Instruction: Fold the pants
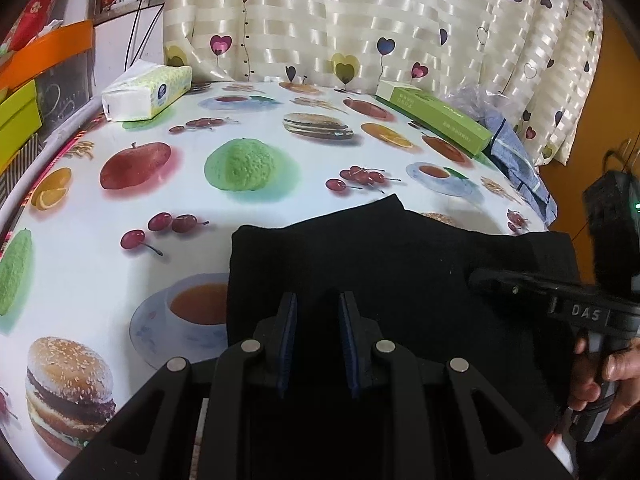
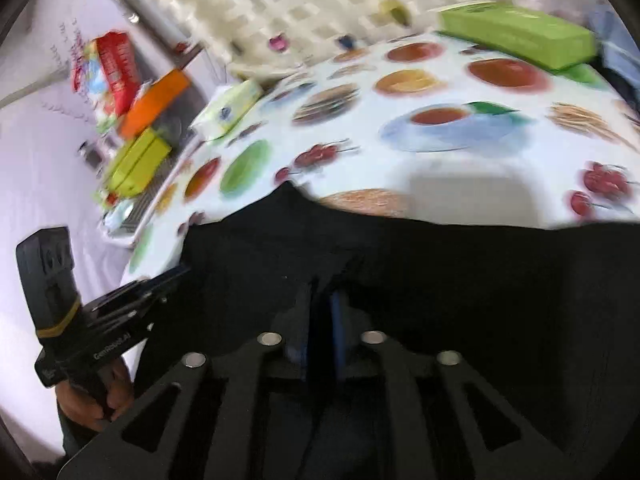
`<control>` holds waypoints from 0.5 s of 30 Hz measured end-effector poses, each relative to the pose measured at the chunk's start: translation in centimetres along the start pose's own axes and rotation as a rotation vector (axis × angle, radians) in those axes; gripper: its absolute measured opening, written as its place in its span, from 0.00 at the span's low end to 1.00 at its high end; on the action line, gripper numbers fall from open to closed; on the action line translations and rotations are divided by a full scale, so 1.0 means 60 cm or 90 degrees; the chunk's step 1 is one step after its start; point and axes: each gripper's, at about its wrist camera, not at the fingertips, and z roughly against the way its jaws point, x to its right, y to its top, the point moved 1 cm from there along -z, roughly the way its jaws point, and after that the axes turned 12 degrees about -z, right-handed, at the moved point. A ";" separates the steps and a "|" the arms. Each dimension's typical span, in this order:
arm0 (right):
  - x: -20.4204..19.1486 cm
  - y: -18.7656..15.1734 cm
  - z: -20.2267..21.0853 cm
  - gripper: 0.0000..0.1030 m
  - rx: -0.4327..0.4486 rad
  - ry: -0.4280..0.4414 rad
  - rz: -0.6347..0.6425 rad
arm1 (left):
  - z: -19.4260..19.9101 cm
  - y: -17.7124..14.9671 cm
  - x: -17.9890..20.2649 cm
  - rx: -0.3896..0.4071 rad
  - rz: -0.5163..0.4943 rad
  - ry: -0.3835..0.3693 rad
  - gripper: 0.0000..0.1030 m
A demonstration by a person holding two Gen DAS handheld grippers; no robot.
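Black pants (image 1: pixel 400 248) lie folded into a thick flat stack at the near edge of a table (image 1: pixel 280 216) with a fruit-print cover. My left gripper (image 1: pixel 318 306) hovers over the stack's left part, its jaws a little apart; only black shows in the gap, so a pinch is unclear. My right gripper (image 1: pixel 476 276) reaches over the stack's right side, held by a hand (image 1: pixel 612 380). In the blurred right wrist view the right gripper (image 2: pixel 322 292) has its pads close together above rucked pants (image 2: pixel 440 260). The left gripper (image 2: pixel 180 272) points at the stack's left edge.
A tissue pack (image 1: pixel 148 90) lies at the table's far left and a long green box (image 1: pixel 436 118) at the far right. Blue cloth (image 1: pixel 516 160) and a plastic bag (image 1: pixel 476 98) sit beside the box. Stacked boxes (image 1: pixel 20 120) stand left of the table, a curtain behind.
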 end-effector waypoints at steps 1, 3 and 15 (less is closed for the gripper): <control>-0.002 -0.005 0.016 0.16 0.024 -0.025 0.017 | 0.001 -0.001 0.000 0.000 -0.001 0.001 0.23; -0.008 -0.020 0.050 0.16 0.061 -0.024 0.045 | 0.002 0.000 -0.001 -0.002 0.005 0.003 0.23; -0.054 -0.151 0.062 0.16 0.017 -0.072 0.199 | 0.070 -0.073 0.064 0.024 0.013 -0.004 0.28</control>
